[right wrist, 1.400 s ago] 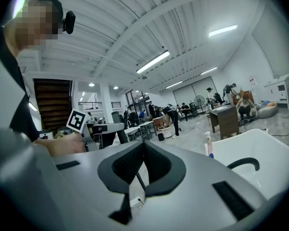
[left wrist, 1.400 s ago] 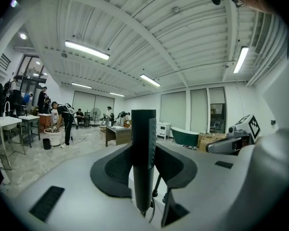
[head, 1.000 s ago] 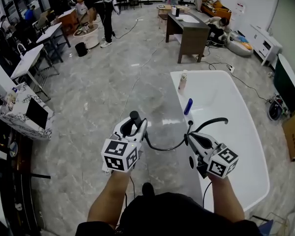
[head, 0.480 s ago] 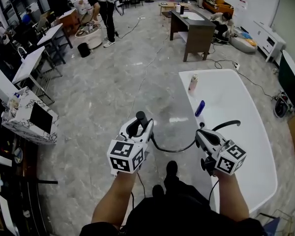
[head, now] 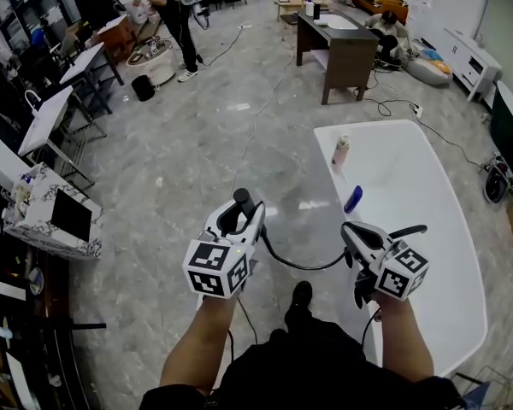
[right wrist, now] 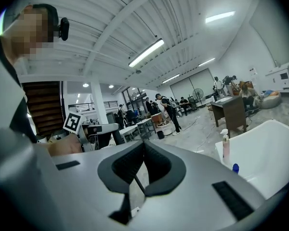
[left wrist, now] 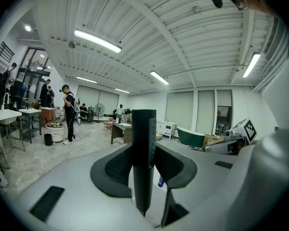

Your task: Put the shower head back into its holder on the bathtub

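Beside the white oval bathtub (head: pixel 440 186), over the grey marble floor (head: pixel 179 169), the left gripper (head: pixel 242 207) clamps the black cylindrical shower head (left wrist: pixel 143 143) upright between its jaws. A thin black hose (head: pixel 299 264) sags across to the right gripper (head: pixel 352 231), pinched tight on it at the tub's edge.

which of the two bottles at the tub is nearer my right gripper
The blue bottle, just ahead of the right gripper; the pale pump bottle stands farther along the bathtub edge.
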The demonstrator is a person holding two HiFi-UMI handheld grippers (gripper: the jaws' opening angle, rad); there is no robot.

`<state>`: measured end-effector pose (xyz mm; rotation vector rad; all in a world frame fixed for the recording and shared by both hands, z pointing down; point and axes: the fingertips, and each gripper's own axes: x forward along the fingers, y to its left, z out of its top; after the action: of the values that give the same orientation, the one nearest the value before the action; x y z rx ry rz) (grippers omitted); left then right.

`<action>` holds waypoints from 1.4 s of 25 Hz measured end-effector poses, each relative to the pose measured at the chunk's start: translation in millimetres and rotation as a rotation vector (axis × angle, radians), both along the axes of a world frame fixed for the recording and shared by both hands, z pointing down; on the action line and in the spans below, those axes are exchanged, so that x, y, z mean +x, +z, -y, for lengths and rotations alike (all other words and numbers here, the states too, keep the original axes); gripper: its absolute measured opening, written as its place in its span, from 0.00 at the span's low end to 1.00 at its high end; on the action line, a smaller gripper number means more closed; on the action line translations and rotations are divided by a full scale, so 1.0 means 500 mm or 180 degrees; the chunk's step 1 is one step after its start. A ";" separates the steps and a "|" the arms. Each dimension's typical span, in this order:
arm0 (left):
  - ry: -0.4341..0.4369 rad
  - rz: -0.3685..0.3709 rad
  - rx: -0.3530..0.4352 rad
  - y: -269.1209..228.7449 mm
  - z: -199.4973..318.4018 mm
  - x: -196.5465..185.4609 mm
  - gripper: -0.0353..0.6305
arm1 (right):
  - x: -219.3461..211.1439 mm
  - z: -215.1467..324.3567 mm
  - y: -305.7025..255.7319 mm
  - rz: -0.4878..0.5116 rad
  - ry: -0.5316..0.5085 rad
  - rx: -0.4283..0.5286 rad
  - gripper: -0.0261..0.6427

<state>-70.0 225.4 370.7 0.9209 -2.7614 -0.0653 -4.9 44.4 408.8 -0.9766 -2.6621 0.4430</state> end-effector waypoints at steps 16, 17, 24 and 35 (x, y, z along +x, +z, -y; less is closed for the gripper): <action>0.0304 -0.0102 -0.0170 0.013 0.181 -0.237 0.27 | -0.208 0.153 0.046 -0.0180 0.0210 -0.0197 0.06; 0.0334 -0.0097 -0.0177 0.012 0.193 -0.247 0.27 | -0.218 0.167 0.048 -0.0173 0.0241 -0.0205 0.06; 0.0648 -0.0107 -0.0249 0.017 0.279 -0.313 0.27 | -0.256 0.220 0.062 -0.0215 0.0479 -0.0270 0.06; 0.1609 -0.0014 -0.0217 0.027 0.420 -0.474 0.27 | -0.362 0.307 0.058 -0.0228 0.1407 -0.0167 0.06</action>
<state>-307.3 15.3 384.2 1.5569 -2.4232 0.1109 -185.8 -109.2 437.5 -0.3657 -2.8041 0.6263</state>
